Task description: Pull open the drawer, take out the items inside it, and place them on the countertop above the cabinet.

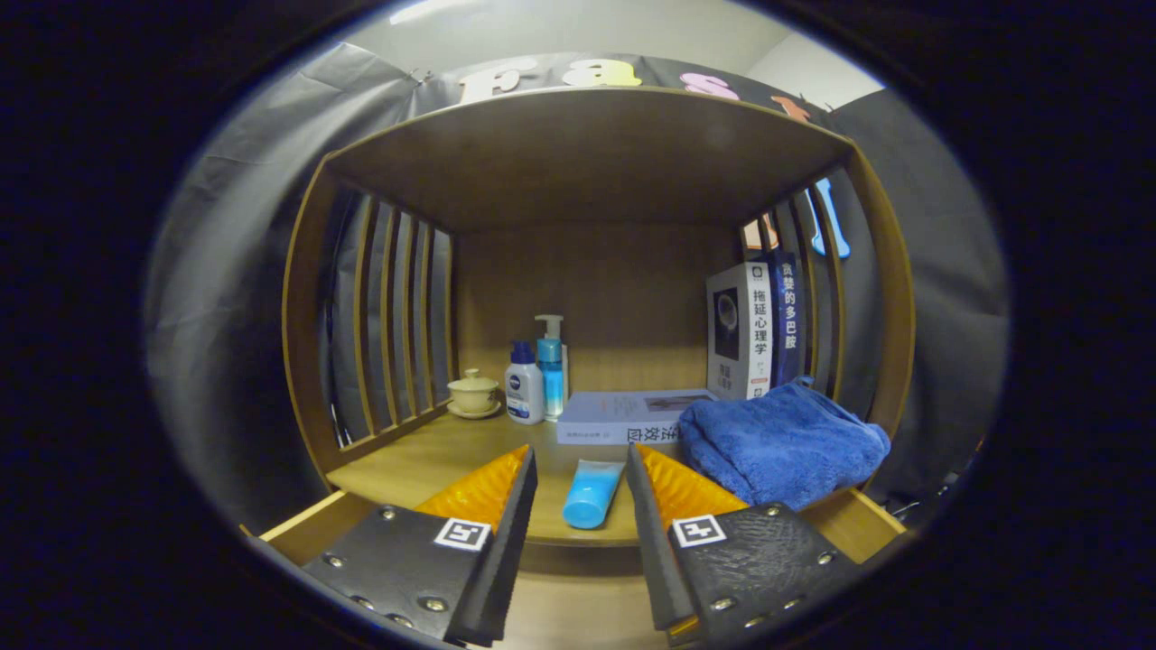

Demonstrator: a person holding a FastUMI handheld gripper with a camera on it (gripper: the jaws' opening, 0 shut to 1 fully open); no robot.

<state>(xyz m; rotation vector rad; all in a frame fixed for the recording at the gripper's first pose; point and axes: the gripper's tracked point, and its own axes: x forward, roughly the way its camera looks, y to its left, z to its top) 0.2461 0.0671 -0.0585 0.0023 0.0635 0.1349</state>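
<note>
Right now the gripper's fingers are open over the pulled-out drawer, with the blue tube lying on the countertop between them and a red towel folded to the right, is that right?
Not quite: the towel is blue, not red, as the gripper view shows. The gripper is open over the drawer, and the blue tube lies on the countertop between the fingers.
</note>
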